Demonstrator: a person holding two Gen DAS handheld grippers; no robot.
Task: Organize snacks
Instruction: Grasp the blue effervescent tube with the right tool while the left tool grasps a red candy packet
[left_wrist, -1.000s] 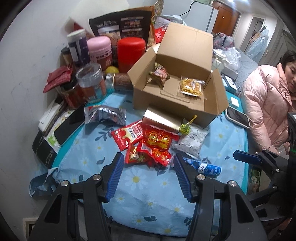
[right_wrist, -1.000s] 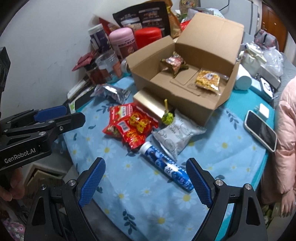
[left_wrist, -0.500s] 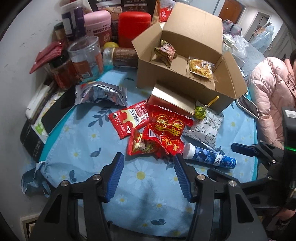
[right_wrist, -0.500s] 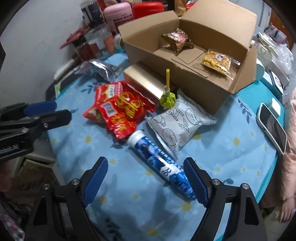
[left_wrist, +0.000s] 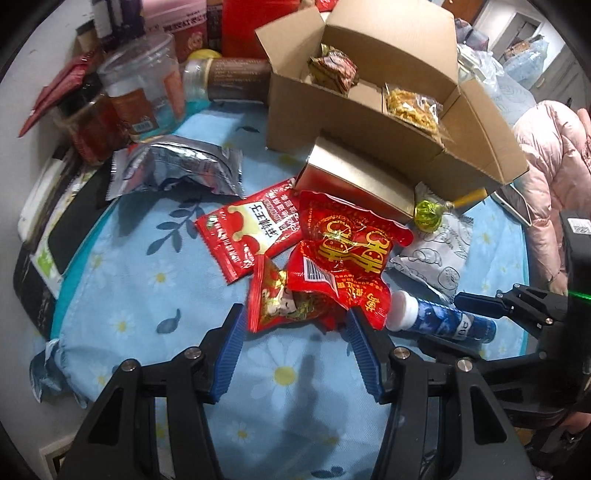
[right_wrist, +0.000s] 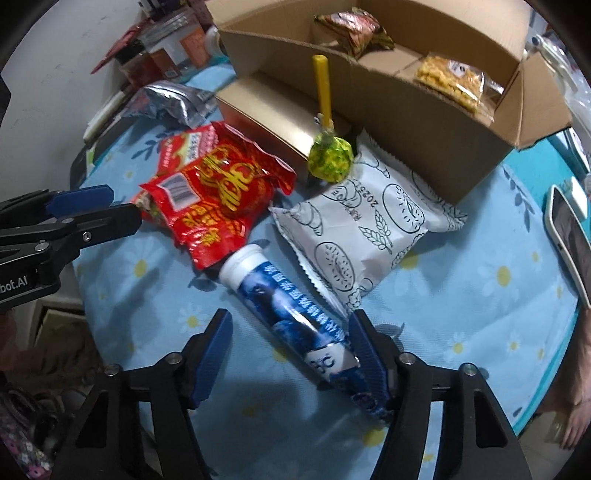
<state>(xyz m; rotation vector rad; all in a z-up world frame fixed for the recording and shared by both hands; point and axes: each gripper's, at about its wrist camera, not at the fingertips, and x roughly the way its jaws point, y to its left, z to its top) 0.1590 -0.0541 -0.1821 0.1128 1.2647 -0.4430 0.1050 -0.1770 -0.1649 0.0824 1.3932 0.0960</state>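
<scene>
A heap of red snack packets (left_wrist: 347, 251) lies on the flowered blue cloth (left_wrist: 155, 280). My left gripper (left_wrist: 293, 314) points down at the heap's near edge, jaws open either side of the lowest red packet without pressing it. A blue tube with a white cap (right_wrist: 291, 306) lies slanted between the jaws of my right gripper (right_wrist: 288, 317). Those jaws are closing: the right pad meets the tube's lower end, the left pad stands clear. Behind, an open cardboard box (left_wrist: 332, 122) holds two snack packs. A white bread packet (right_wrist: 369, 229) and a green lollipop (right_wrist: 330, 157) lie before it.
A gold box (left_wrist: 354, 181) and a silver packet (left_wrist: 177, 166) lie by the carton. Jars and bottles (left_wrist: 144, 85) crowd the back left by the wall. A phone (right_wrist: 569, 236) lies at the right edge. A person in a pink jacket (left_wrist: 546, 155) sits at the right.
Both grippers have sunk toward the table. The right jaws have narrowed around the blue tube. The left jaws, unchanged in width, have come down to the red packets.
</scene>
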